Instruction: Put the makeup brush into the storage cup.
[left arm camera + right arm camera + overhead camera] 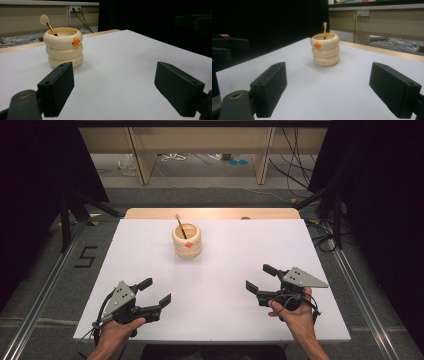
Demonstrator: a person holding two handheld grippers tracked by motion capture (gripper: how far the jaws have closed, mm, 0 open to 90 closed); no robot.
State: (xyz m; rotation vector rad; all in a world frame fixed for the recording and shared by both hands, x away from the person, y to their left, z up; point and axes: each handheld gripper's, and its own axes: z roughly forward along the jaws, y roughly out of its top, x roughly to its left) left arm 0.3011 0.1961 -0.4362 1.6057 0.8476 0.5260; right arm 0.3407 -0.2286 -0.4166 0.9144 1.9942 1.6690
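Resting near the table's front edge, the left gripper (pixel 153 294) and right gripper (pixel 260 279) gape wide, empty; the cream holder (pixel 187 240) with its upright brush (pixel 180 226) stands well ahead, between them.

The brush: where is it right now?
The brush stands in the cream ringed holder at the far middle of the white table, ahead of both open grippers.

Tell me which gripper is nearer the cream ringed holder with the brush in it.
Left, narrowly. The left gripper sits toward the near left of the holder; the right gripper sits near right, slightly farther off. Both are open, well short of it.
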